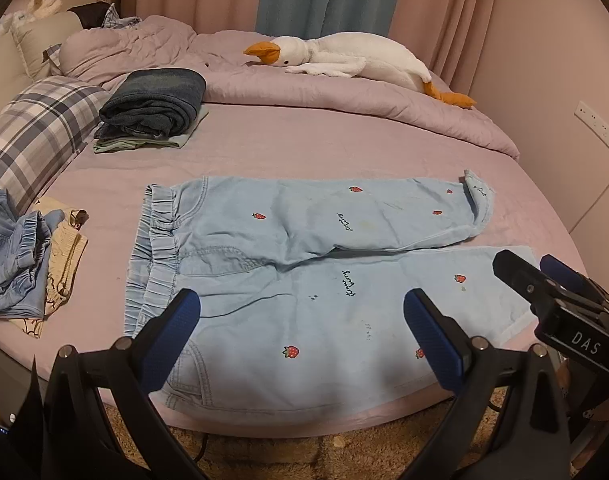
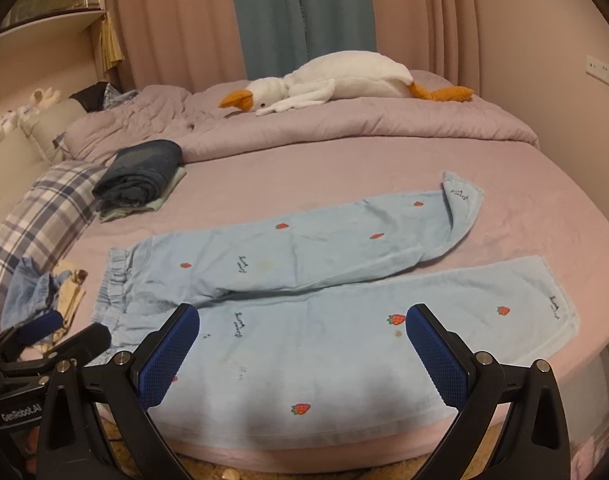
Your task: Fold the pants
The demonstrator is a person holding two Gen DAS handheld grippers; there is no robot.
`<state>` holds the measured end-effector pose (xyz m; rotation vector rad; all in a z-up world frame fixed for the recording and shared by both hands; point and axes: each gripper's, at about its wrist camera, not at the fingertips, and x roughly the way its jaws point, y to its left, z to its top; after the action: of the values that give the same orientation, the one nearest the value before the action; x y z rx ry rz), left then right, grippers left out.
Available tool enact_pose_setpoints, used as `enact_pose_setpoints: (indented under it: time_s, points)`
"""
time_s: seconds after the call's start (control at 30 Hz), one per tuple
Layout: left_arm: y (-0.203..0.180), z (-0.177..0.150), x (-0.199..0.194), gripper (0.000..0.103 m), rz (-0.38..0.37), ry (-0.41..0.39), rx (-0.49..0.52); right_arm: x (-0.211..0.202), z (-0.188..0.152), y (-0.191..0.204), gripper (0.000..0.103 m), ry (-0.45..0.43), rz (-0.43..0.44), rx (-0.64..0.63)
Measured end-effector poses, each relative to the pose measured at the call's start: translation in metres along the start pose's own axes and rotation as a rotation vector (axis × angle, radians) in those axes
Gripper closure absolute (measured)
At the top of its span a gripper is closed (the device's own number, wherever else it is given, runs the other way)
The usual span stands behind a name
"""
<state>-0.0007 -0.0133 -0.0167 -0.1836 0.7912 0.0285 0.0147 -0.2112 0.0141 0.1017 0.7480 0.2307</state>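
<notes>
Light blue pants (image 1: 304, 264) with small strawberry prints lie flat on the pink bed, waistband to the left, both legs stretched to the right. The far leg's cuff is turned back. They also show in the right wrist view (image 2: 324, 304). My left gripper (image 1: 300, 320) is open and empty, held above the near leg close to the waistband. My right gripper (image 2: 302, 336) is open and empty above the near leg, further right. The right gripper also shows at the right edge of the left wrist view (image 1: 544, 280).
A stack of folded dark clothes (image 1: 156, 108) sits at the back left beside a plaid pillow (image 1: 36, 136). Unfolded clothes (image 1: 28, 264) lie at the left edge. A goose plush (image 1: 356, 60) lies on the bunched quilt (image 1: 304, 92). The bed's front edge (image 1: 304, 420) runs under the grippers.
</notes>
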Motion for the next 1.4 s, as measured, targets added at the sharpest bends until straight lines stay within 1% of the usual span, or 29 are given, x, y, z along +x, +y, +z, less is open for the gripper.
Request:
enact_pose_setpoints:
  time_s: [0.67, 1.13, 1.23, 1.3, 1.4]
  points:
    - [-0.0010, -0.0014, 0.0044, 0.002, -0.018, 0.017, -0.015, 0.0021, -0.0014, -0.0067, 0.000, 0.006, -0.011, 0.022]
    - [0.0039, 0.0008, 0.0042, 0.002, -0.040, 0.010, -0.038, 0.0028, -0.0023, -0.0079, 0.000, 0.007, -0.022, 0.035]
    - [0.0062, 0.0014, 0.0063, 0.004, -0.042, 0.015, -0.046, 0.0032, -0.0023, -0.0084, 0.000, 0.009, -0.029, 0.037]
    - [0.0068, 0.0020, 0.0084, 0.008, -0.039, 0.020, -0.047, 0.0032, -0.0024, -0.0090, 0.000, 0.008, -0.033, 0.037]
    - [0.0082, 0.0027, 0.0098, 0.008, -0.043, 0.024, -0.056, 0.0042, -0.0018, -0.0095, 0.000, 0.009, -0.037, 0.040]
